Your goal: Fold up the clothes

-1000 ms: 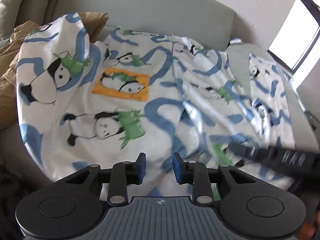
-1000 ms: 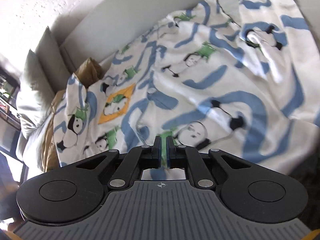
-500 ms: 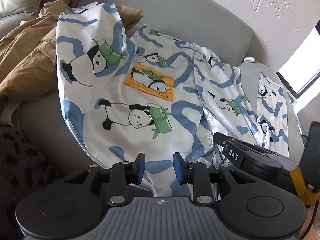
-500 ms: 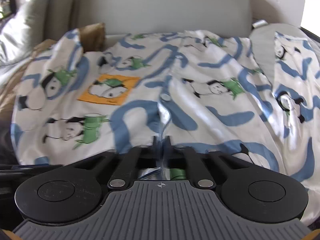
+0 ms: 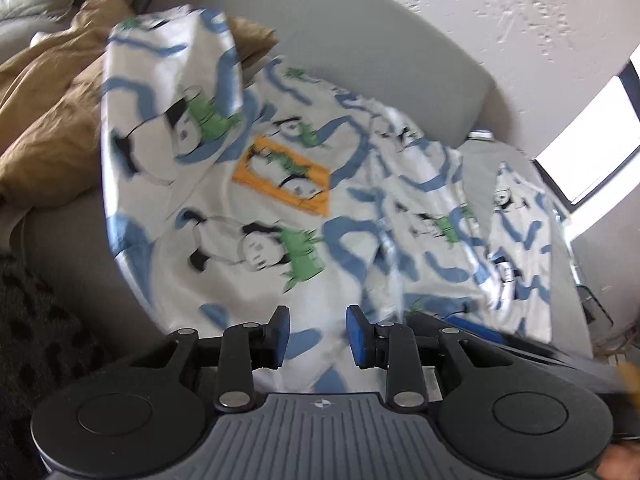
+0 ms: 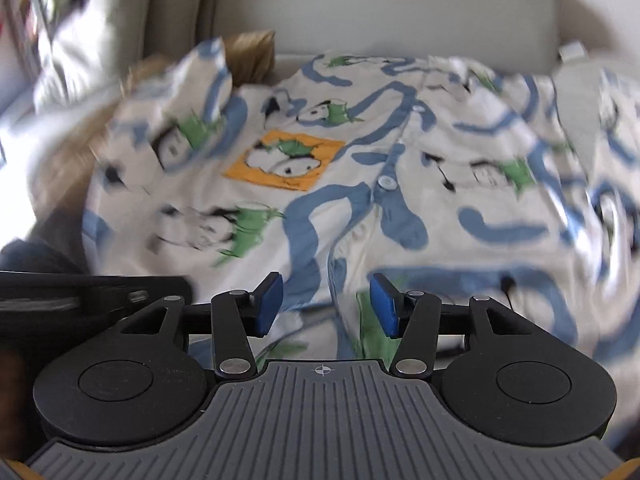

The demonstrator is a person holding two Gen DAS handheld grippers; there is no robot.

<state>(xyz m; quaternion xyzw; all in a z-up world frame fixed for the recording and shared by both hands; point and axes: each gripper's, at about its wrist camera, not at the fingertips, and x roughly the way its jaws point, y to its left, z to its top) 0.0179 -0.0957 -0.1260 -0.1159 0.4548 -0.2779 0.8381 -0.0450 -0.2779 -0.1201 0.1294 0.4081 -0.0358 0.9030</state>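
The panda-print shirt (image 6: 360,184) lies spread face-up on the grey sofa (image 6: 380,12), filling the centre of both frames, with its button placket (image 6: 386,182) running from upper centre down toward the lower centre of the right wrist view. The right gripper (image 6: 326,300) has its jaws released and empty, the gap in line with the placket's lower end at the near hem. The left gripper (image 5: 314,334), also released and empty, hovers over the hem left of it, so the right is judged nearer to the placket.

Grey sofa (image 5: 400,52), tan fabric (image 5: 44,120), window (image 5: 596,136).
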